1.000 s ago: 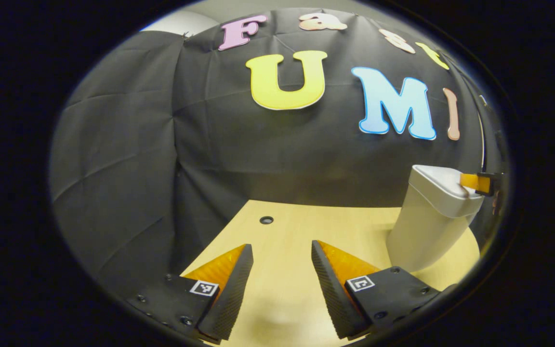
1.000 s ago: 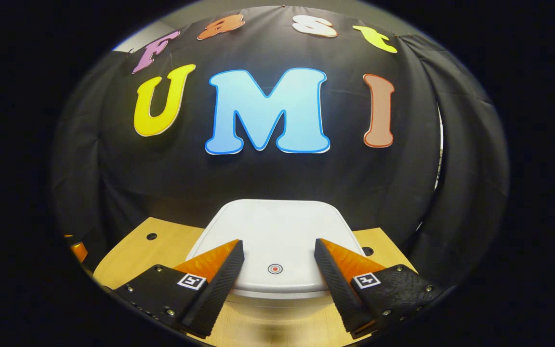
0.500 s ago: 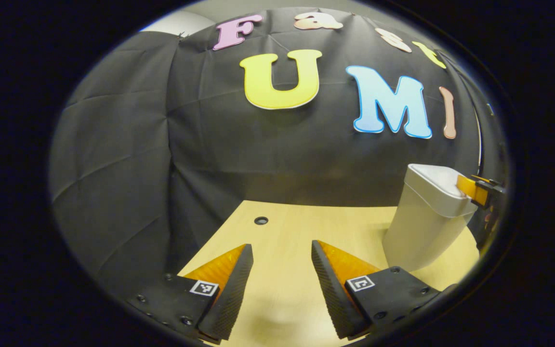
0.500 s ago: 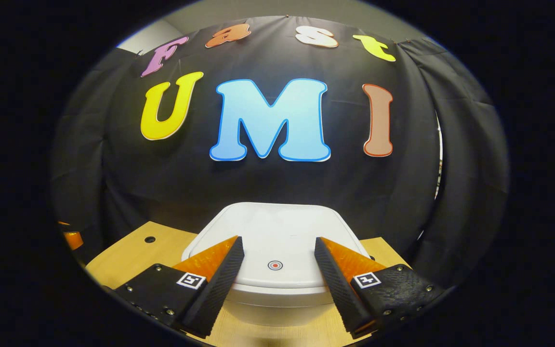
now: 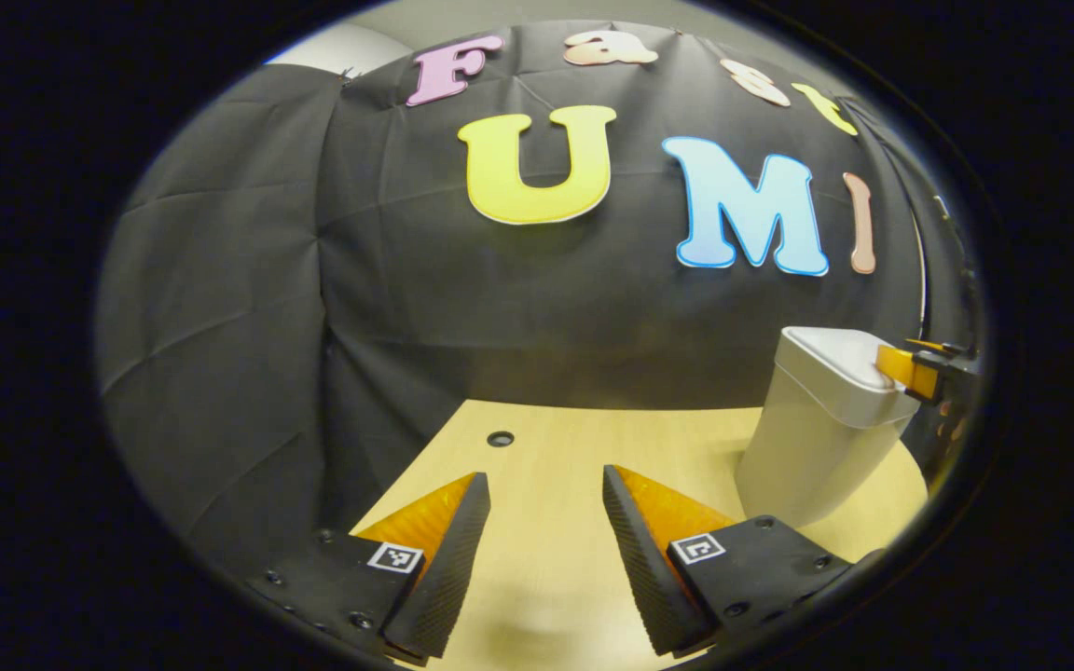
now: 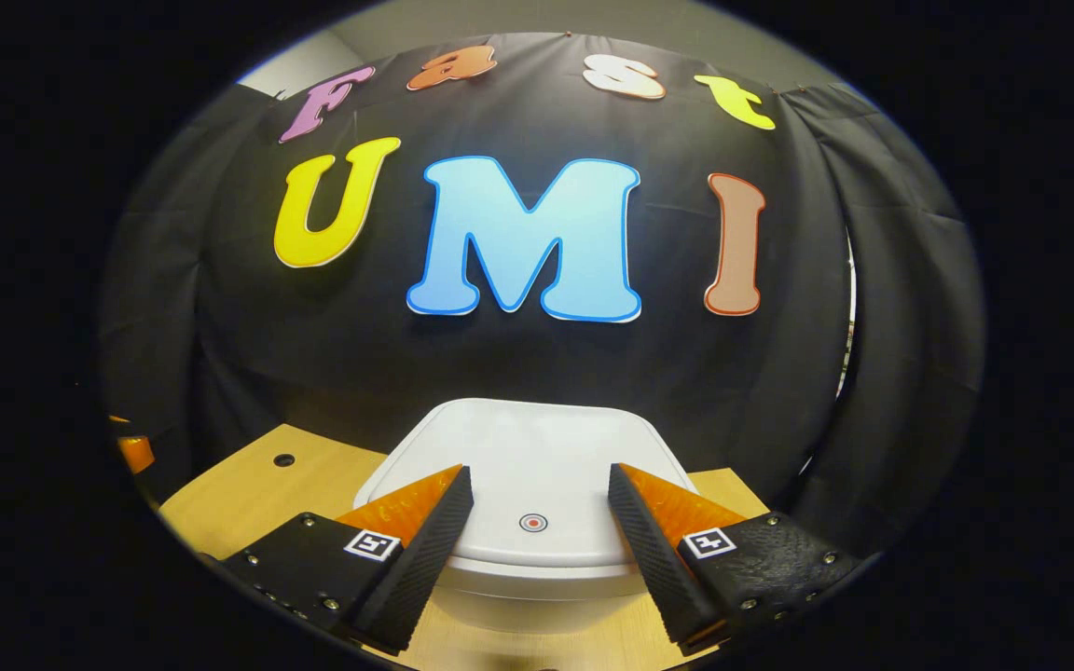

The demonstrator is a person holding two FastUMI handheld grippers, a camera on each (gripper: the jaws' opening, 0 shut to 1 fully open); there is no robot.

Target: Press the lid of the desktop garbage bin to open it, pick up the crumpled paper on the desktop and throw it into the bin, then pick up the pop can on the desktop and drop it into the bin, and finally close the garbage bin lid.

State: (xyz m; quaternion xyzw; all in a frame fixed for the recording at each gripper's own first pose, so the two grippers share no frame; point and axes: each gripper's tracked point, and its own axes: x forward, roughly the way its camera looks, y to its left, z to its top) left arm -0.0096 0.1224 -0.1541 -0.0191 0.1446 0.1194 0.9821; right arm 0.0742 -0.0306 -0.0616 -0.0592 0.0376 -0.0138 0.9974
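Observation:
The white desktop garbage bin [image 5: 812, 438] stands at the right of the wooden desk, its lid [image 6: 537, 471] down. In the right gripper view the lid lies just ahead, a small red ring mark [image 6: 532, 523] near its front edge. My right gripper [image 6: 537, 485] hovers open over that front edge, one finger on each side of the mark; whether it touches the lid I cannot tell. In the left gripper view the right gripper's fingers [image 5: 905, 368] reach over the bin's top. My left gripper [image 5: 544, 489] is open above bare desk, left of the bin.
The light wooden desk [image 5: 556, 447] has a round cable hole [image 5: 500, 438] near its back edge and another [image 6: 283, 459] left of the bin. The black cloth wall stands close behind the desk and the bin. Part of the left gripper [image 6: 131, 450] shows at the far left.
The right gripper has shifted slightly over the lid, which stays down. The left gripper has drifted a little, so the bin sits slightly further left in its view.

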